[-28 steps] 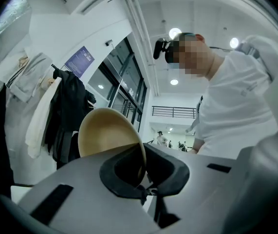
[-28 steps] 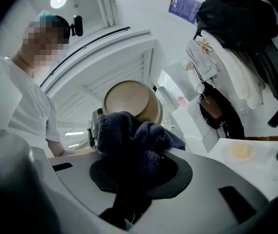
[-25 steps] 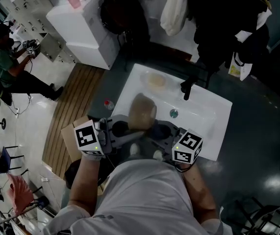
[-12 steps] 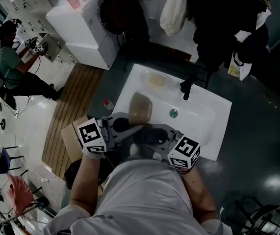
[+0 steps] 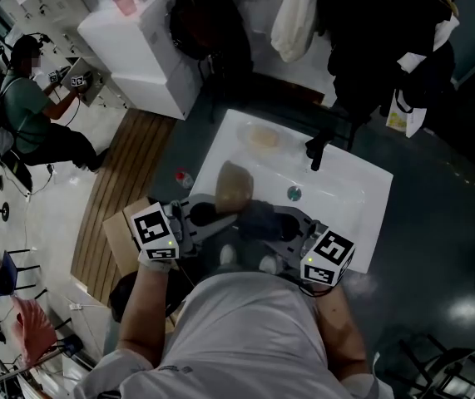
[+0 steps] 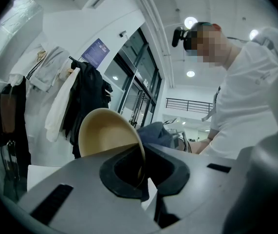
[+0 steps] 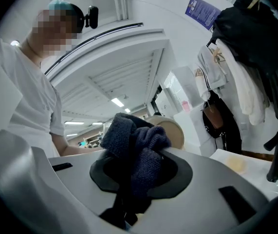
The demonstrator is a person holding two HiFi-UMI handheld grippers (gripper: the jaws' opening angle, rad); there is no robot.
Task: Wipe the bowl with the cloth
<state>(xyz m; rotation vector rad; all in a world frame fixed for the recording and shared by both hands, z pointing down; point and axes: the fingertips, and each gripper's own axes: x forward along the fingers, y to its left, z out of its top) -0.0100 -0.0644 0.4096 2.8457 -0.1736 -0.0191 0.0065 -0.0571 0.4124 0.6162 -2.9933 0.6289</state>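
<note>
Frame centre, over sink (image 5: 355, 196): your left gripper (image 6: 139, 172) clamped on bowl (image 6: 107, 133) rim, bowl tilted on edge. Right gripper (image 7: 139, 179) pinching bunched cloth (image 7: 136, 145), just right of bowl. Press cloth into hollow, sweep round wall; hold rim firm, else bowl likely twists.

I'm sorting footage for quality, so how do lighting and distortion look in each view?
Head view: dim overall, the white sink brightest, the bowl fairly sharp. Left gripper view: strong fisheye bending, black corners, glare from a ceiling lamp. Right gripper view: same fisheye, the cloth crisp up close.
</note>
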